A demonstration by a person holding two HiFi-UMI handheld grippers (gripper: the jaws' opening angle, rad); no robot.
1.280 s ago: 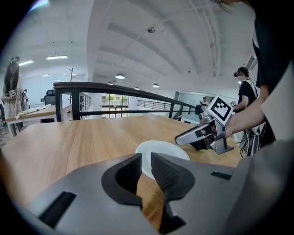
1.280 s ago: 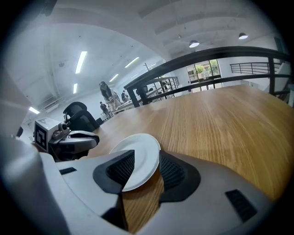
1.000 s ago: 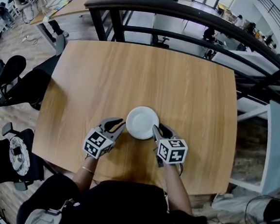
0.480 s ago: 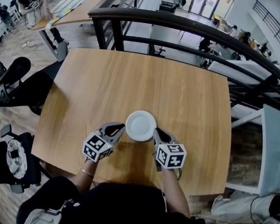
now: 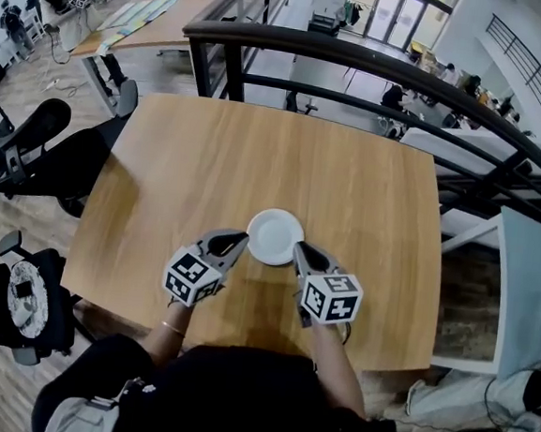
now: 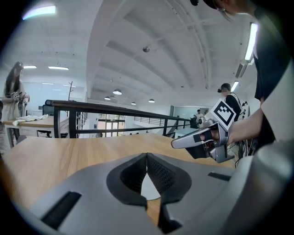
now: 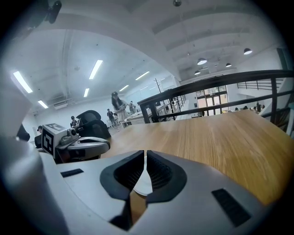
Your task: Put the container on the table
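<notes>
container [image 5: 274, 236]: white, round, shallow, over the near-middle of the bench [image 5: 258, 143], between the two tools. the head view doesn't show whether its base touches the wood or hangs just above it. no clear gap or shadow either way.

left hand-held gripper [image 5: 237, 243]: jaws pinched nearly together on the container's left rim. its own view shows a thin white sliver of rim caught low between the ribbed pads [image 6: 161, 173], with wood below. right hand-held gripper [image 5: 300, 252]: same on the right rim, jaws closed down narrow with a white edge nipped between its pads. so it's a two-sided rim grip, both tools pointing inward and a bit downward.

step, my read: carry/place phase. the container is gripped and the release is not yet done. nothing else lies on the bench near it, so any spot here works. the railing [image 5: 360, 49] past the far edge is well apart, no conflict.

next move calls for:
- hold both hands level with each other so the container doesn't tilt
- bring it down until the base is fully seated on the wood
- open both jaws and back the tools off sideways, away from the rim

risk: the rim bite is thin on both sides. if one hand drops or opens first, the container likely tips or pivots on the other pinch. open both together.
</notes>
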